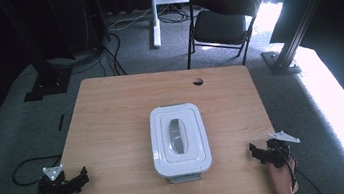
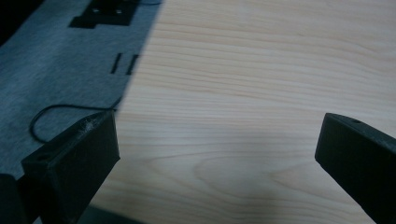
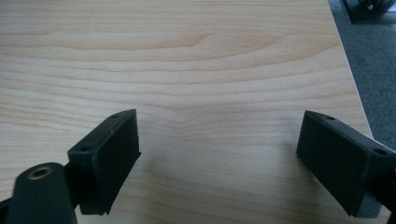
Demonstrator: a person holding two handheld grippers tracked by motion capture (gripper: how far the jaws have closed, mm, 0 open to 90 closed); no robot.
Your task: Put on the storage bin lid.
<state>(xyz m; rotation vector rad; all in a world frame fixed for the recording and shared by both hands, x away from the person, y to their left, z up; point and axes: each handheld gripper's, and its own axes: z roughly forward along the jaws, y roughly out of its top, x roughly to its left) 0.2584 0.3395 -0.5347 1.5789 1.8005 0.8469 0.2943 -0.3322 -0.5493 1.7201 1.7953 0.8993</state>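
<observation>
Wooden table (image 1: 112, 115), white lidded box (image 1: 179, 139) central, left tongs (image 1: 73, 182) and right tongs (image 1: 263, 151) flanking, jaws apart, seemingly low over its near corners.

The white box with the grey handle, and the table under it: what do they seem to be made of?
The box looks like smooth, slightly glossy moulded plastic: even white, rounded corners, stepped lid. Its handle is probably grey plastic too. The table shows pale matt wood grain, either real wood or laminate.
</observation>
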